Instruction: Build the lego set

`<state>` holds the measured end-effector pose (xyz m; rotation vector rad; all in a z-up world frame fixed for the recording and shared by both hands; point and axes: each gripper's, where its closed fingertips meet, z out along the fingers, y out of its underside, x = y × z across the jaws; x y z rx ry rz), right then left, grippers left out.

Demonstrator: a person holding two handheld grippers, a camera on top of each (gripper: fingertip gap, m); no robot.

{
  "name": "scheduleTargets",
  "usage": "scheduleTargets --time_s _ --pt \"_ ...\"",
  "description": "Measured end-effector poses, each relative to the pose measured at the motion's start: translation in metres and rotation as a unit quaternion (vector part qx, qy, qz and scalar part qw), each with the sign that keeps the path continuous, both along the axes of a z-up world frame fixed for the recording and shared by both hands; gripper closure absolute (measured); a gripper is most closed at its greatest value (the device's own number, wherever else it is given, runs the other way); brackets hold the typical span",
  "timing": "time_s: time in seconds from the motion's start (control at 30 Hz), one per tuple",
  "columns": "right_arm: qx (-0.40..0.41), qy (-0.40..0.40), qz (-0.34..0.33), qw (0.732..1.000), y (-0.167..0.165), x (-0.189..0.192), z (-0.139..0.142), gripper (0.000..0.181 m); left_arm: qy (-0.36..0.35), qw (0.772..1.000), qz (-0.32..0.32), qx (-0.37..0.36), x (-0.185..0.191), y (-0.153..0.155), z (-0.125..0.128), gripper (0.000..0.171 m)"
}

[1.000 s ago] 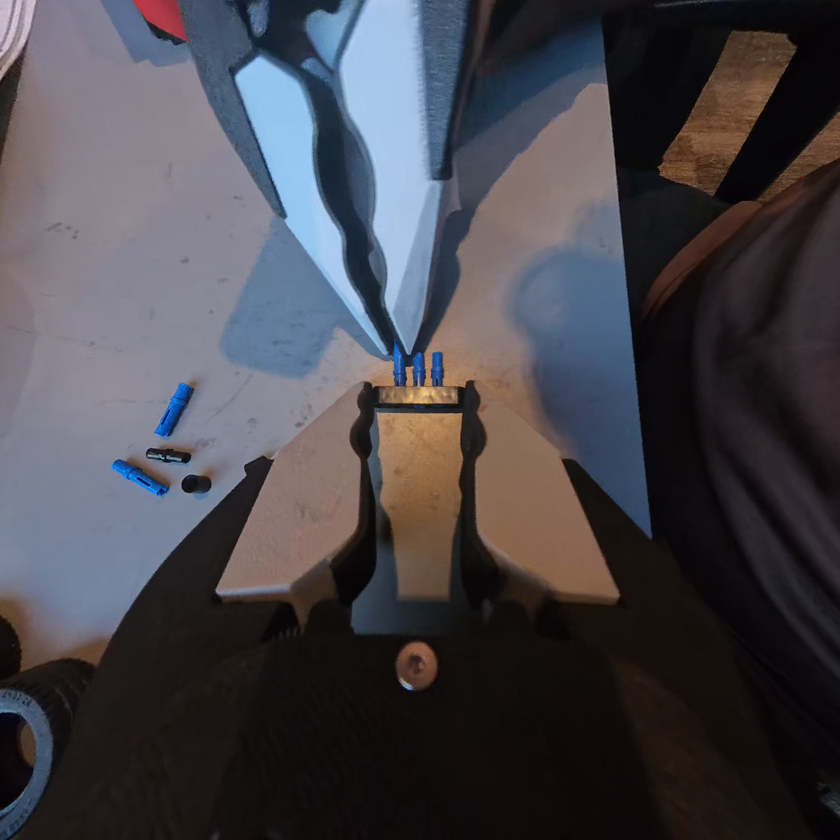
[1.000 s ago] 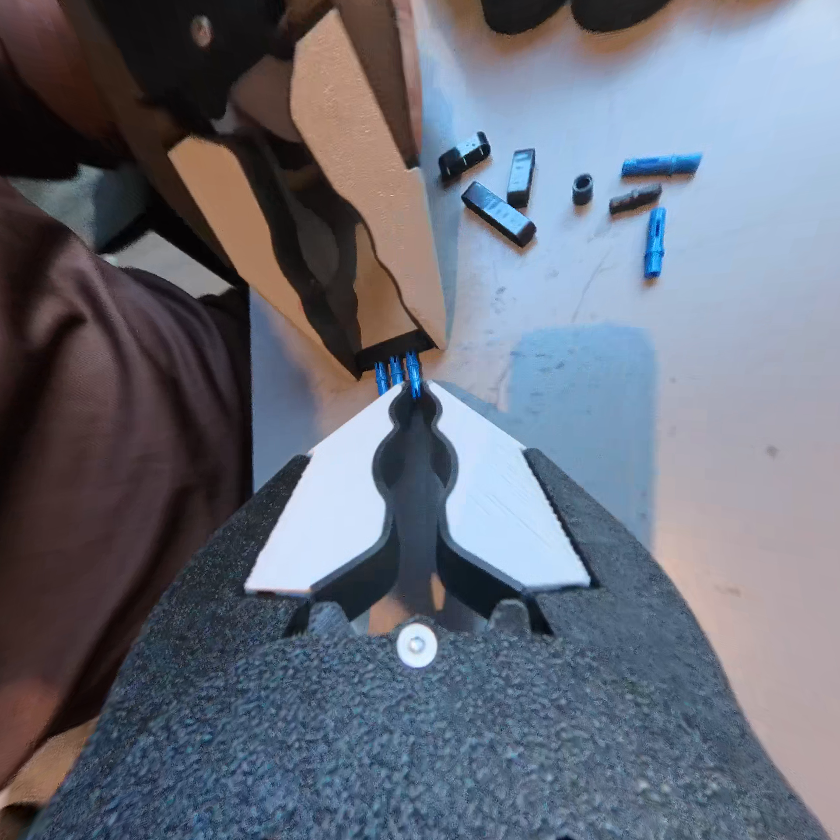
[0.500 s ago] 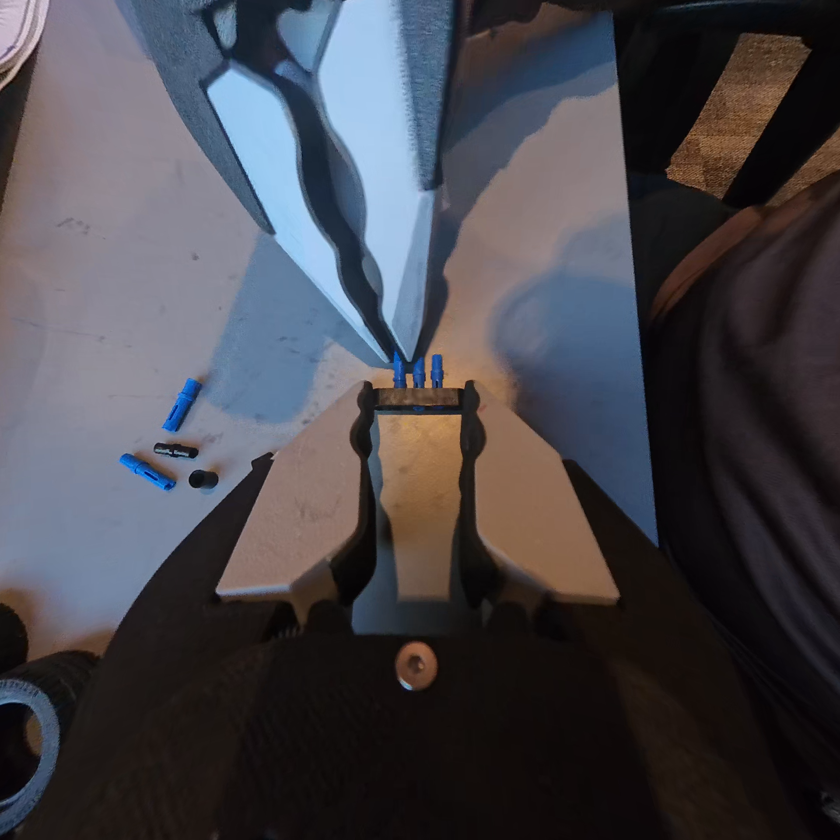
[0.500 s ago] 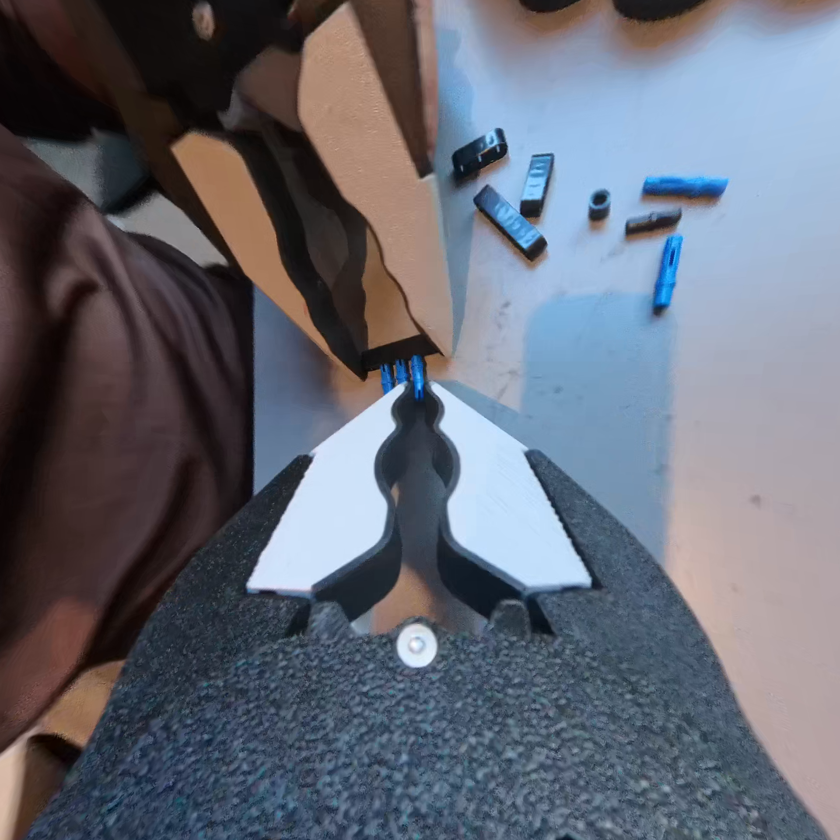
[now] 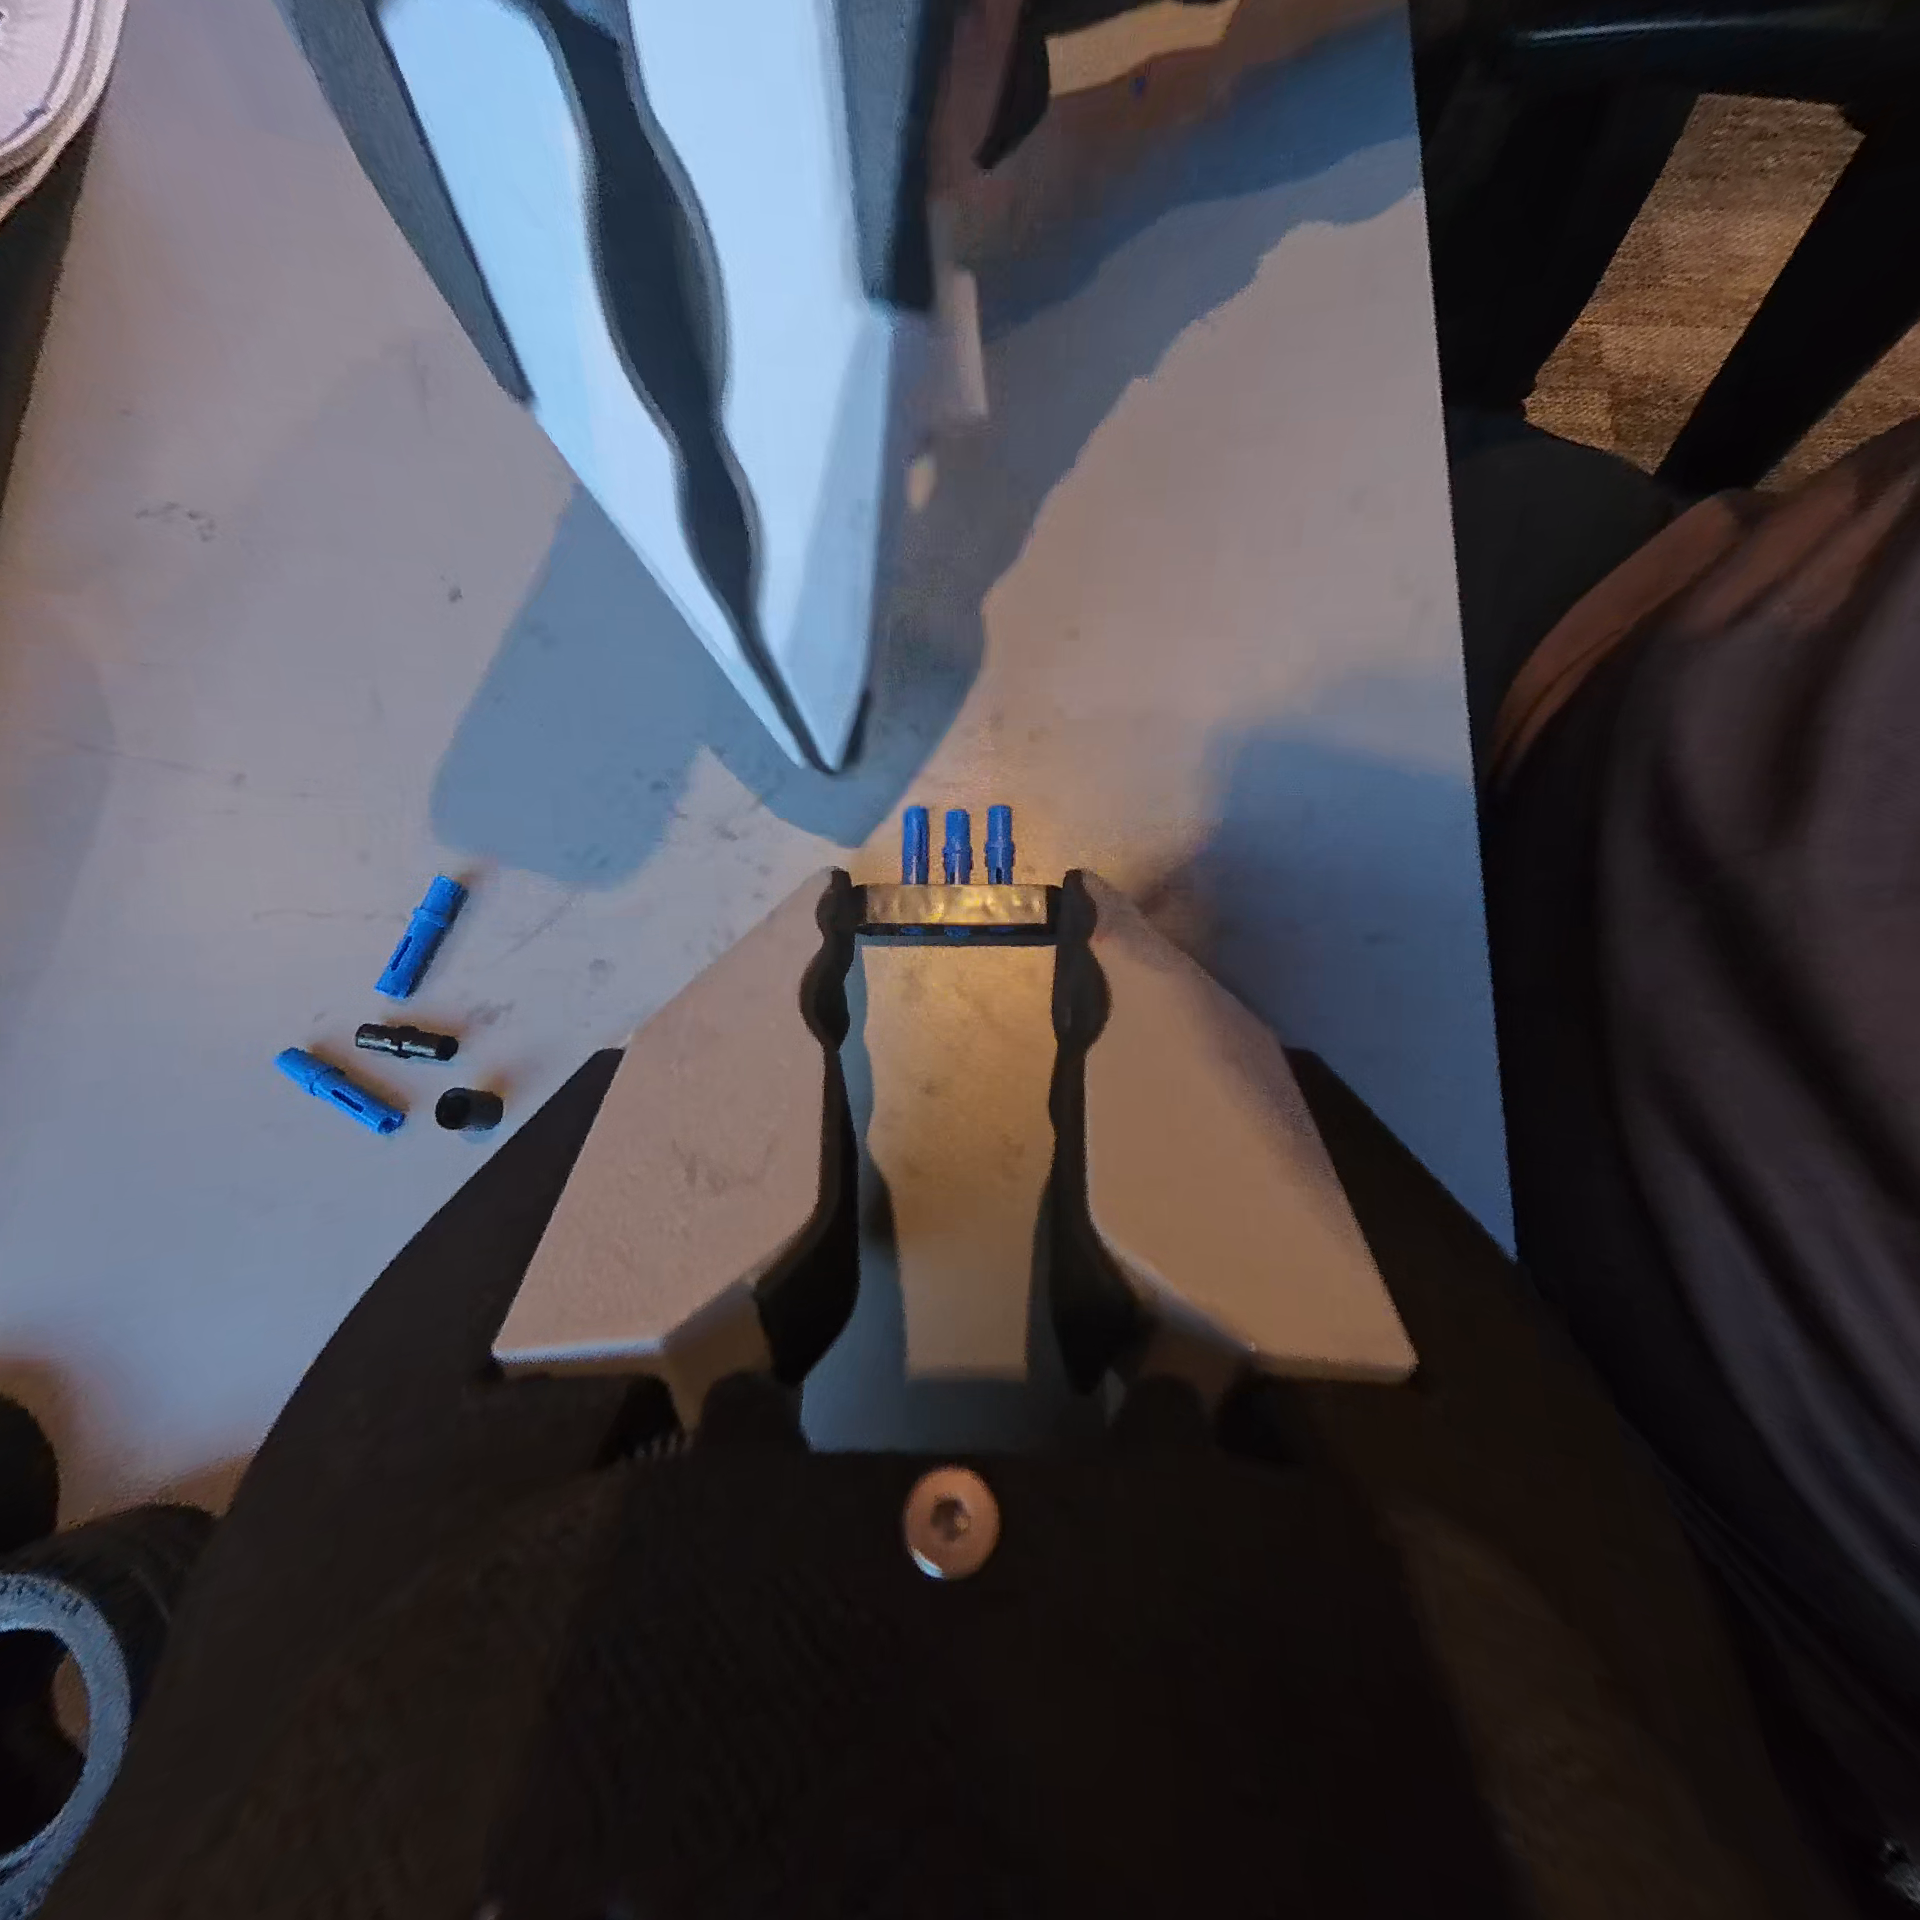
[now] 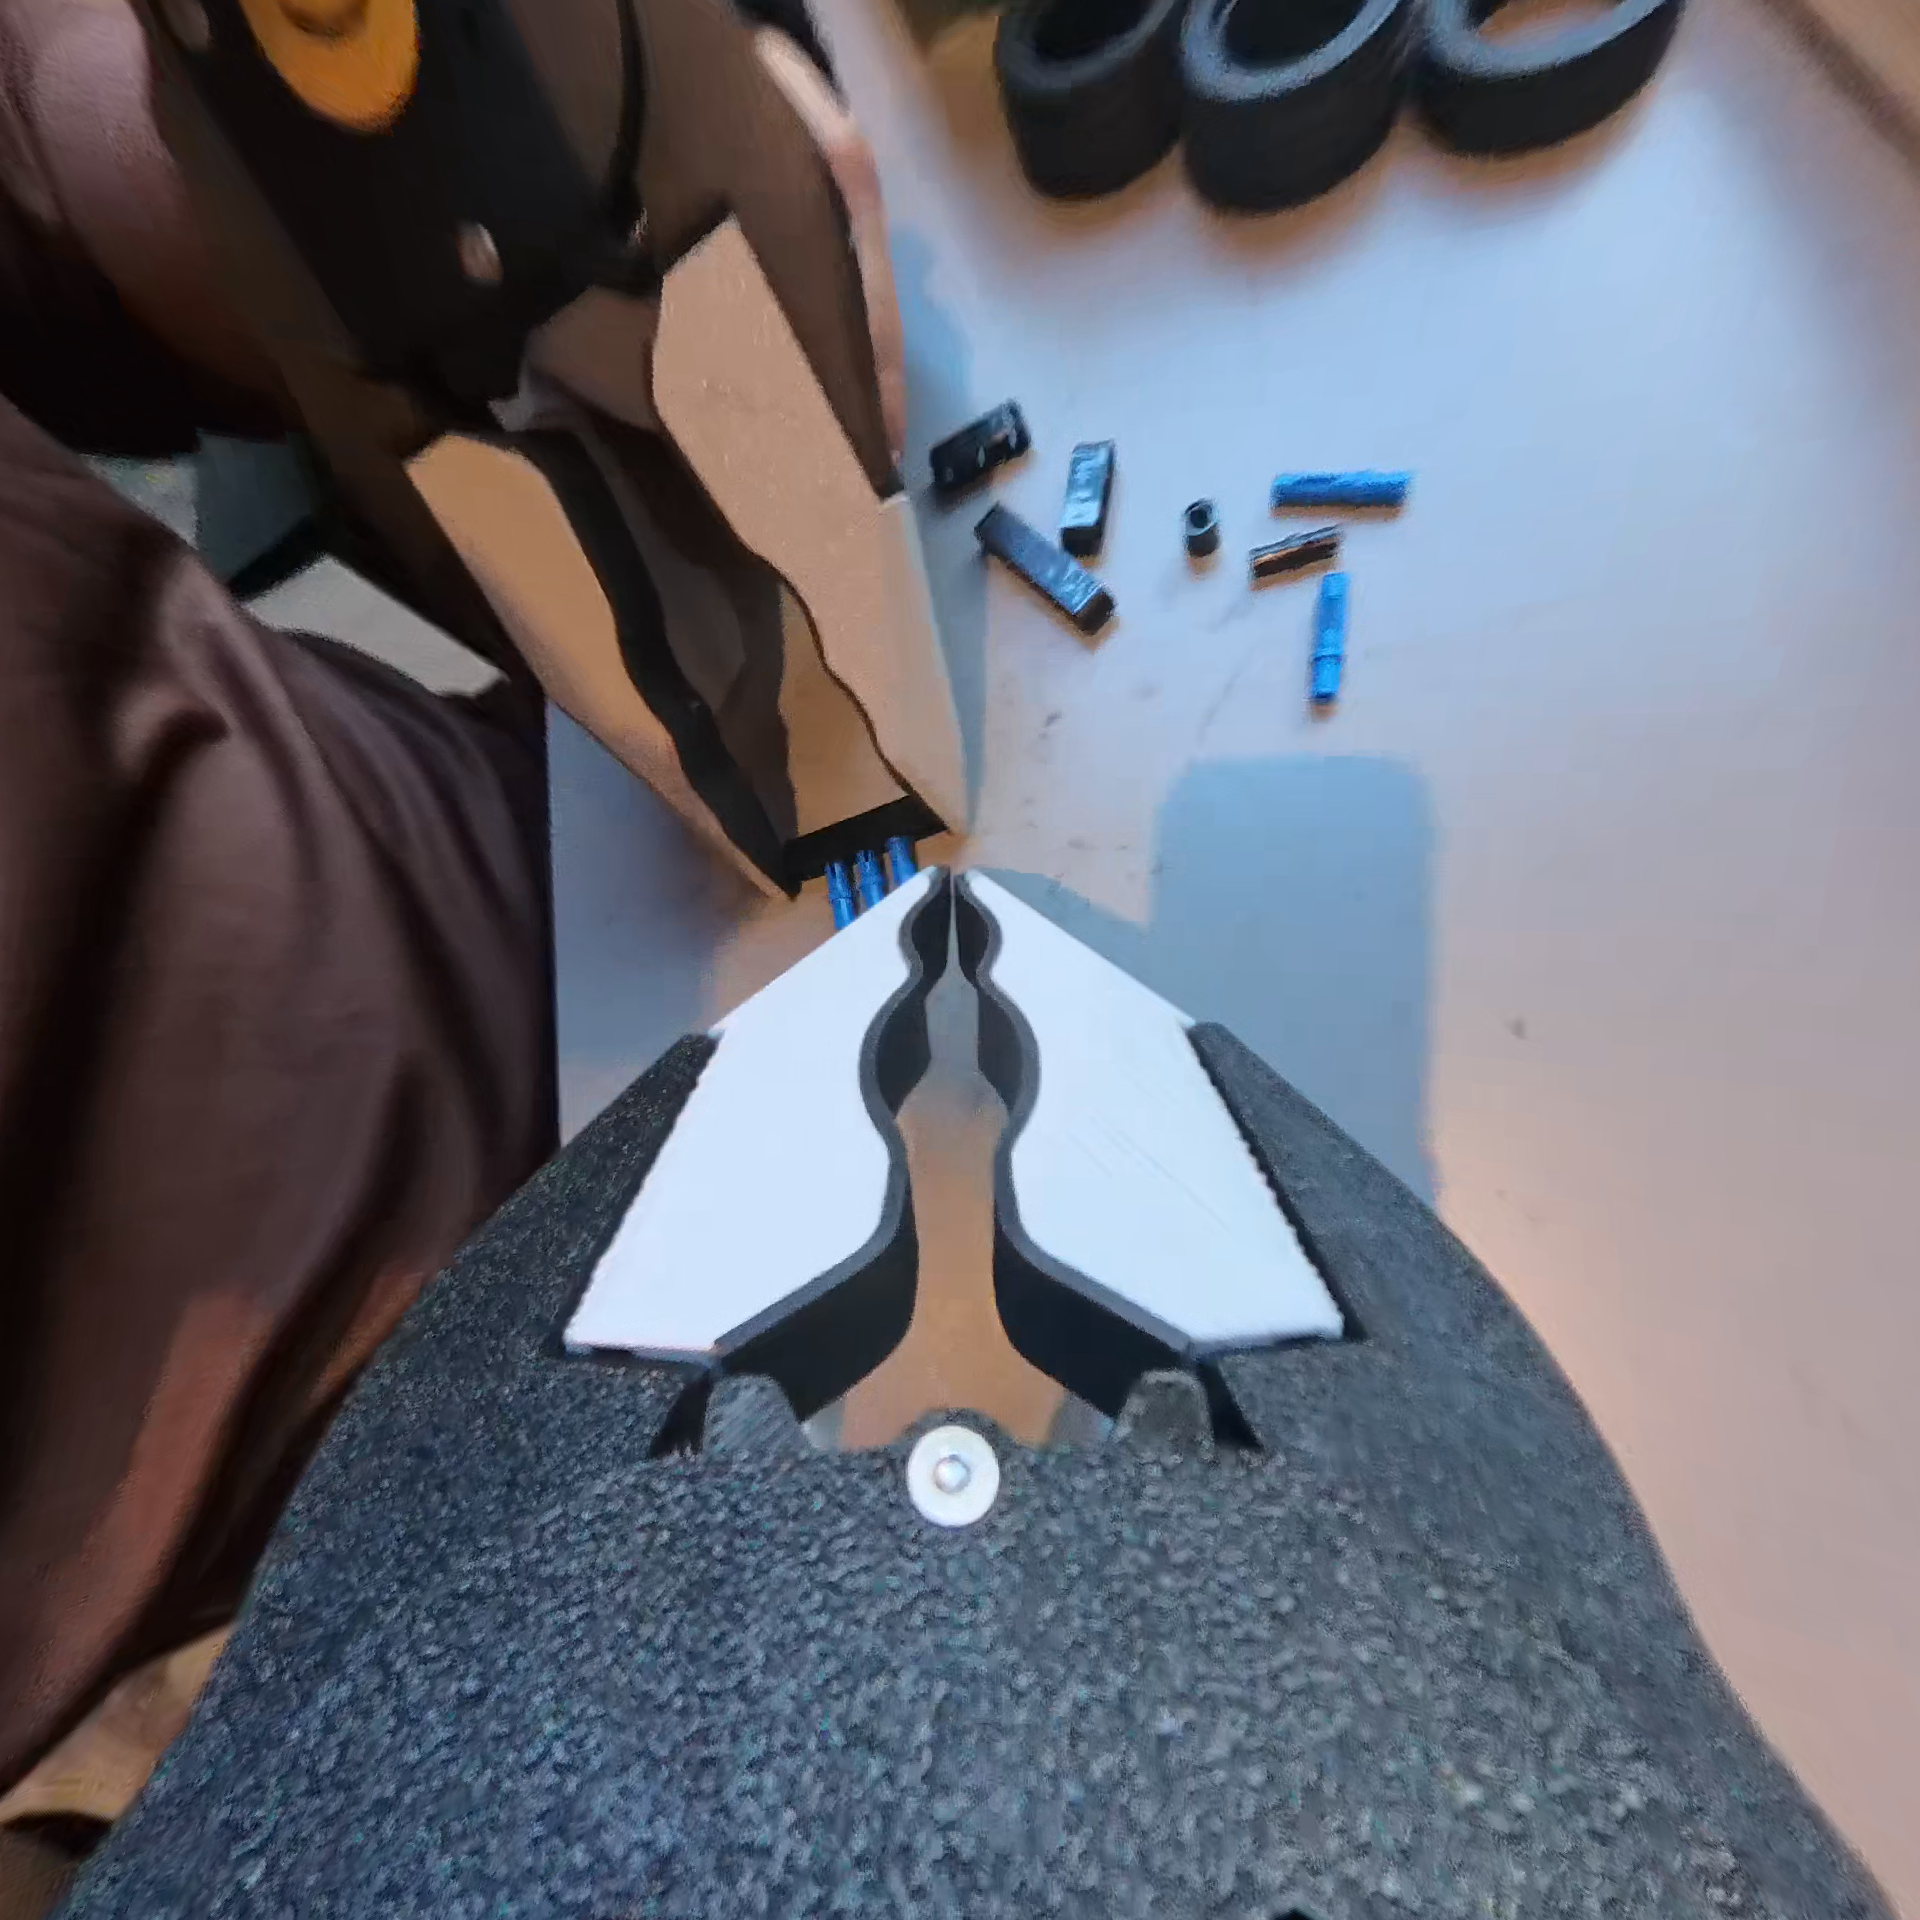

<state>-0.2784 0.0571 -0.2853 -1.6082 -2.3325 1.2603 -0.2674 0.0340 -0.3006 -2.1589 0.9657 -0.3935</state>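
My left gripper (image 5: 956, 906) is shut on a short black beam (image 5: 956, 909), held crosswise between its tips above the table. Three blue pins (image 5: 956, 844) stick out of the beam's far side. My right gripper (image 6: 951, 883) is shut and empty. Its tips sit just right of the blue pins (image 6: 868, 883) and do not hold them. In the left wrist view the right gripper (image 5: 831, 753) points down at the beam from the upper left, a small gap from the pins. In the right wrist view the left gripper (image 6: 862, 831) holds the black beam (image 6: 862, 836).
Loose parts lie on the grey table (image 5: 260, 623): two blue pins (image 5: 421, 935) (image 5: 338, 1089), a black pin (image 5: 405, 1041), a black bush (image 5: 468, 1109), three black beams (image 6: 1044, 569). Black tyres (image 6: 1288, 94) stand beyond. The table edge (image 5: 1455, 727) and a person's dark clothing (image 5: 1714, 1039) are close. The tips of both grippers are at nearly the same place.
My right gripper has let go of the leftmost blue pin, drawn back from the beam and closed fully. The left gripper still holds the beam with three pins.
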Motion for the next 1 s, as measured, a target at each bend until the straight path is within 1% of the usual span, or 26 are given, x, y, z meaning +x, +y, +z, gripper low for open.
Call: scheduleTargets --time_s 0.07,0.13,0.2,0.3,0.37,0.43,0.5,0.57,0.63,0.77,0.83,0.9,1.0 --pt "-0.045 0.008 -0.025 0.999 0.007 0.000 0.012 0.176 0.000 1.000 0.010 0.000 -0.002 0.002 0.000 0.134" --pt "-0.078 0.014 -0.034 0.996 0.005 0.003 0.017 0.175 -0.008 0.999 0.032 -0.009 -0.007 0.007 0.000 0.134" --pt "-0.059 0.026 -0.043 0.997 0.004 0.008 0.011 0.175 -0.012 0.999 0.046 -0.013 -0.010 0.009 0.000 0.134" --pt "-0.005 0.050 -0.084 0.995 0.011 0.010 -0.002 0.177 -0.010 0.999 0.047 -0.010 -0.010 0.009 0.000 0.134" --pt "0.004 0.059 -0.095 0.994 0.008 0.013 -0.002 0.177 -0.008 0.999 0.051 -0.009 -0.011 0.010 0.000 0.134" --pt "0.003 0.078 -0.101 0.992 0.002 0.015 0.004 0.176 0.002 0.998 0.059 0.003 -0.013 0.011 0.001 0.134" --pt "0.004 0.093 -0.122 0.988 0.000 0.016 0.008 0.173 0.022 0.996 0.082 0.037 -0.019 0.017 0.005 0.134" --pt "-0.010 0.094 -0.153 0.984 0.001 0.016 0.009 0.171 0.031 0.990 0.097 0.096 -0.020 0.022 0.018 0.134" --pt "-0.043 0.105 -0.181 0.977 0.001 0.015 0.015 0.165 0.031 0.985 0.096 0.140 -0.014 0.022 0.028 0.134" --pt "-0.112 0.132 -0.194 0.966 -0.004 0.013 0.031 0.162 0.036 0.975 0.097 0.198 -0.002 0.021 0.041 0.134" --pt "-0.132 0.127 -0.195 0.964 -0.007 0.013 0.032 0.163 0.044 0.968 0.101 0.227 0.001 0.020 0.047 0.134" --pt "-0.152 0.131 -0.189 0.961 -0.012 0.013 0.036 0.170 0.057 0.962 0.097 0.247 0.005 0.019 0.050 0.134" --pt "-0.163 0.137 -0.188 0.959 -0.012 0.013 0.038 0.175 0.081 0.957 0.094 0.261 0.007 0.019 0.048 0.134"
